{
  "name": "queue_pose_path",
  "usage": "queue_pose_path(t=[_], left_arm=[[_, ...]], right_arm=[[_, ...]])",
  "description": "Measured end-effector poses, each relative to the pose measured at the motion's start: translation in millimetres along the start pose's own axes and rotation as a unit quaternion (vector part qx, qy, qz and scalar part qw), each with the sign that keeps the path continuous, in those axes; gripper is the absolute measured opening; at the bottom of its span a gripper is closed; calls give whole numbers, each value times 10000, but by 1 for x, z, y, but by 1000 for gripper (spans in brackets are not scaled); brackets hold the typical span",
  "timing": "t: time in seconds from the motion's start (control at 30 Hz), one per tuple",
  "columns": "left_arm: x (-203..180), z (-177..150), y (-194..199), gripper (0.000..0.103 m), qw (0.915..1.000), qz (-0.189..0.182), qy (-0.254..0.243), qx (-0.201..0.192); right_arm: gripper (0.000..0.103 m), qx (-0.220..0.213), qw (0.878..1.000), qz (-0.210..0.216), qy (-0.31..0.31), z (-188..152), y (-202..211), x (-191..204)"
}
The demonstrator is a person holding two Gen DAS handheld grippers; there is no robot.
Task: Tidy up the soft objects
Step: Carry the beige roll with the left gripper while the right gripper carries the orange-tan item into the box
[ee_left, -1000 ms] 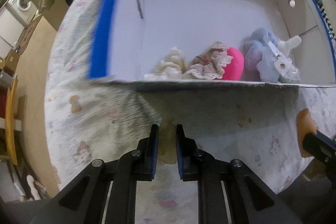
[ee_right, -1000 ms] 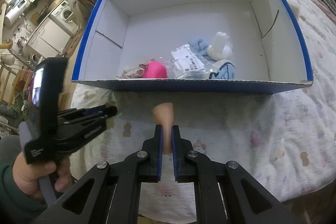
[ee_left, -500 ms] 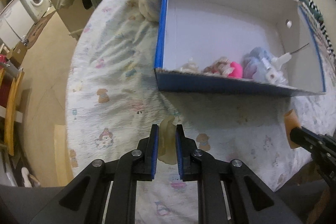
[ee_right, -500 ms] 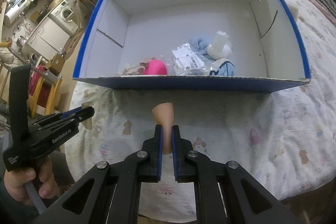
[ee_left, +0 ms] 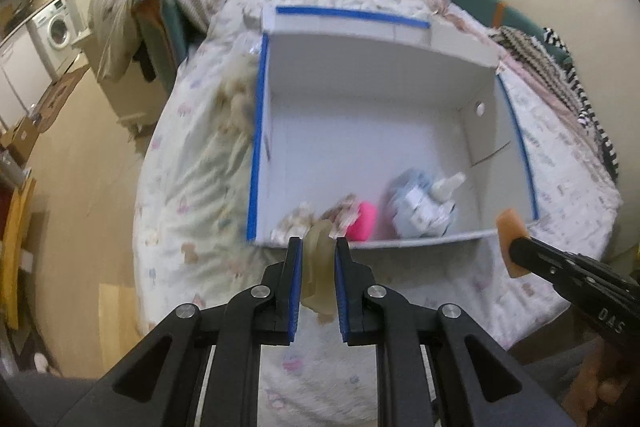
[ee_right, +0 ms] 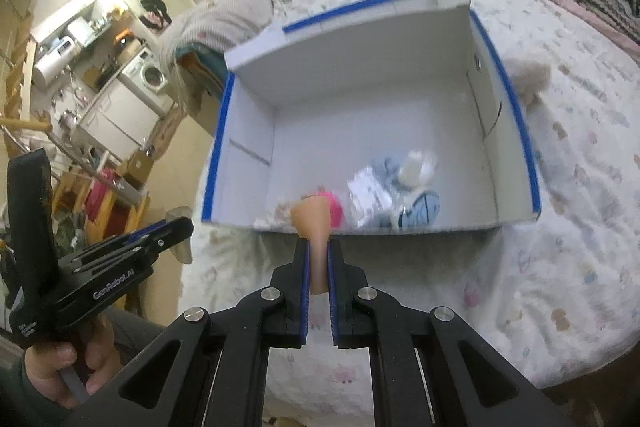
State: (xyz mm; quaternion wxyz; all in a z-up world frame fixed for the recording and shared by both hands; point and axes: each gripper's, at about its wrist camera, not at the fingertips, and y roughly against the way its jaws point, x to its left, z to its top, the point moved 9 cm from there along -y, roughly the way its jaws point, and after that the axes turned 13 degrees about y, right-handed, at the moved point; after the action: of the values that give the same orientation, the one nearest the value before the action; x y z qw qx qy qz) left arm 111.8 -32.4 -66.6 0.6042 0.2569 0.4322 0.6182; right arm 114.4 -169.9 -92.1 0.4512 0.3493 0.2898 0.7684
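Your left gripper [ee_left: 317, 255] is pinching a pale yellowish soft piece [ee_left: 319, 269] at the lower centre of the left wrist view; the piece sticks out above and below the blue pads, and its top overlaps the near wall of the box [ee_left: 420, 241]. Your right gripper [ee_right: 318, 259] is clamped on a peach soft piece [ee_right: 314, 223], low in the middle of the right wrist view, with the flared end poking up past the fingertips in front of the box's near edge.

The box is white inside with blue rims and sits open on the bed [ee_left: 192, 195], filling the centre of both frames. Along its near wall lie a cream lacy bundle [ee_left: 298, 219], a pink item [ee_left: 362, 221] just right of it, and further right a light blue plush [ee_right: 424, 207] with a white packet [ee_right: 366, 189] and a white part [ee_right: 416, 167] against it. The rest of the box floor is bare.

In the left wrist view your right gripper comes in from the right edge, peach piece at its tip. In the right wrist view your left gripper sits at lower left, held by your hand [ee_right: 68, 363]. A fluffy beige thing [ee_right: 528, 75] lies on the bed just outside the box's right wall. At upper left of that frame stands a washing machine [ee_right: 150, 75].
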Motion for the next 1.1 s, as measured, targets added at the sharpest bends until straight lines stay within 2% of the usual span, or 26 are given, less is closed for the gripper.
queue_pose_path(t=[0.2,0.47,0.73,0.9,1.1], left_arm=[[-14,27,-3,14,9999,-30,-120,-113],[-28,46,-34,14,9997,45,-257,10],[-31,47,-81,14,9994,42,-171,300],[-27,50,-105,14,9981,-220,221,537],[-36,39,-119,14,9980,-143,-43,610]], right_arm=[[10,-205,9998,-8,-63,32,3,-14],[10,-262,9996,-86,-109,59,-16,-39],[10,-158,9988,30,-461,55,-48,-64],[10,66,9985,34,-543,45,-67,-72],[10,376,9984,-93,-415,36,-88,-67]])
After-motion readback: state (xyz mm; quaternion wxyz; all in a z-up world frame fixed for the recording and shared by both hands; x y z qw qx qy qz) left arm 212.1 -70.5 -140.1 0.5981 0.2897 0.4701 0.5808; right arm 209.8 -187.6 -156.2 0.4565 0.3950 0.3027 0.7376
